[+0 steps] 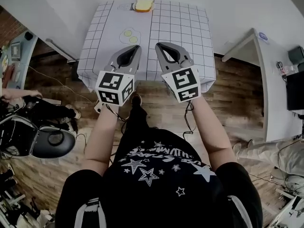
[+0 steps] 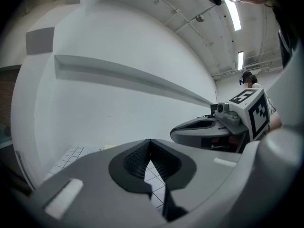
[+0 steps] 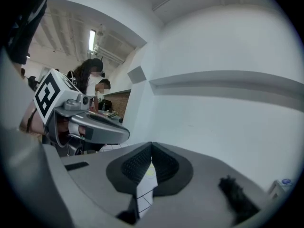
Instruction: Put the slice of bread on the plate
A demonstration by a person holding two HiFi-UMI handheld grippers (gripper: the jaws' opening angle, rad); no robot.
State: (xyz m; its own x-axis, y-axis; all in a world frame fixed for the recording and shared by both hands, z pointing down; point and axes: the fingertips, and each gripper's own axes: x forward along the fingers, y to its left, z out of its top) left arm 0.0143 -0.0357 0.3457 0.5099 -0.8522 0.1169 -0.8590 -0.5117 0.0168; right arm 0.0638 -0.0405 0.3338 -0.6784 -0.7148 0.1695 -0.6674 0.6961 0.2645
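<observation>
The slice of bread (image 1: pixel 143 4), tan with a yellow top, lies at the far edge of the table with the grid-lined white cloth (image 1: pixel 185 27). A pale flat piece with two yellow spots (image 1: pixel 129 36), like fried eggs, lies nearer on the cloth. My left gripper (image 1: pixel 135 48) and right gripper (image 1: pixel 158 45) hover side by side over the table's near part, both shut and empty. In the left gripper view the jaws (image 2: pixel 150 141) meet over the grid cloth. The right gripper view shows the same, its jaws (image 3: pixel 151 144) closed with nothing between them.
The table stands on a wooden floor (image 1: pixel 161 108). White desks flank it at the left (image 1: pixel 19 51) and right (image 1: pixel 270 80). An office chair (image 1: pixel 47 141) and cables lie at the left. People stand in the background (image 3: pixel 95 80).
</observation>
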